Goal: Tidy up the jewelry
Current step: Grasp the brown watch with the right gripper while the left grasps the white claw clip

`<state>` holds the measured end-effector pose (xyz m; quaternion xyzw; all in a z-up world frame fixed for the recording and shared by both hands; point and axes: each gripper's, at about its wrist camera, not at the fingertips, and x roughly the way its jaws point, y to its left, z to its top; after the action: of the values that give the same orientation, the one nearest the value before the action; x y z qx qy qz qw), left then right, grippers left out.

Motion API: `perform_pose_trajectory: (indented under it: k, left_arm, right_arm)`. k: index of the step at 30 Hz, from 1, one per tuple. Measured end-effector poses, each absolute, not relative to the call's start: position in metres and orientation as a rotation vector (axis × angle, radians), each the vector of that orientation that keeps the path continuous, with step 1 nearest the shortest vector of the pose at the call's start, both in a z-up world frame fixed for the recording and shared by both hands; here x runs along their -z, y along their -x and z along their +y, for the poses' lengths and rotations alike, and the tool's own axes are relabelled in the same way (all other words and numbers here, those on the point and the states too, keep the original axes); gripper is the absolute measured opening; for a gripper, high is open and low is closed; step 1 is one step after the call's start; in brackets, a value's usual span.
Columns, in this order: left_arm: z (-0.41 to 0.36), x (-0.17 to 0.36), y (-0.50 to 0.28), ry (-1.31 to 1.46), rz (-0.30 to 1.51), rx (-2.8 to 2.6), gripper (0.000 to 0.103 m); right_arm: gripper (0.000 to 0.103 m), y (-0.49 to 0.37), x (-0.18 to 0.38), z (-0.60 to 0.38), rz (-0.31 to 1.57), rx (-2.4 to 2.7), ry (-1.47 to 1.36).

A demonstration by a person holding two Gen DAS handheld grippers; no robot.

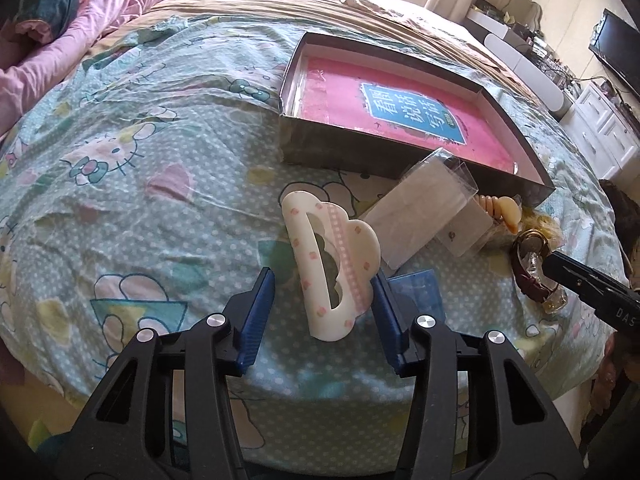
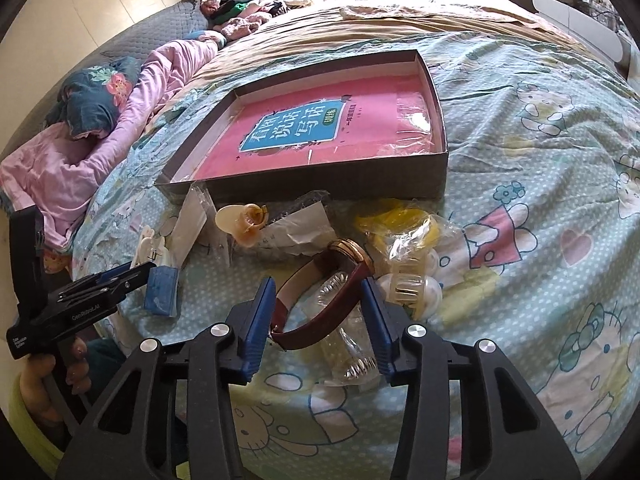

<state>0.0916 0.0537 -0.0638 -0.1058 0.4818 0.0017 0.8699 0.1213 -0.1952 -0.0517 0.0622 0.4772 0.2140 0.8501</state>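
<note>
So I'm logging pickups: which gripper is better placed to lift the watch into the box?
The right gripper. Its fingers straddle the watch, pads against the maroon strap. The left gripper brackets the cloud-shaped hair clip instead, farther from the watch. The box lies just beyond.

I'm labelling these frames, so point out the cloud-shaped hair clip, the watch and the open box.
cloud-shaped hair clip (image 1: pixel 320 264), left wrist view, on its white body.
watch (image 2: pixel 352 250), right wrist view, on its gold case.
open box (image 2: pixel 320 176), right wrist view, on its near wall.

Cream hair claw (image 1: pixel 328 264) and brown-strapped watch (image 2: pixel 320 296) on bedsheet.
</note>
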Motion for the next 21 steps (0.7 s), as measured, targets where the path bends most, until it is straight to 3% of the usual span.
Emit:
perform_pose_trajectory:
  k: [3, 5, 9, 13, 21]
  left_arm:
    - [0.055, 0.064, -0.095, 0.221, 1.004, 0.0, 0.04]
    - [0.056, 0.065, -0.096, 0.228, 1.003, 0.012, 0.032]
    - [0.06, 0.065, -0.095, 0.258, 0.995, 0.035, 0.028]
    - [0.063, 0.064, -0.092, 0.279, 0.976, 0.042, 0.027]
    - [0.068, 0.047, -0.084, 0.27, 0.909, 0.022, 0.027]
  right_arm:
    - [0.041, -0.128, 0.055, -0.194, 1.018, -0.432, -0.127]
    - [0.04, -0.13, 0.056, -0.192, 1.018, -0.426, -0.121]
    - [0.019, -0.133, 0.058, -0.195, 1.009, -0.416, -0.121]
    - [0.008, -0.134, 0.056, -0.207, 0.994, -0.425, -0.153]
    - [0.008, -0.121, 0.031, -0.203, 0.874, -0.493, -0.08]
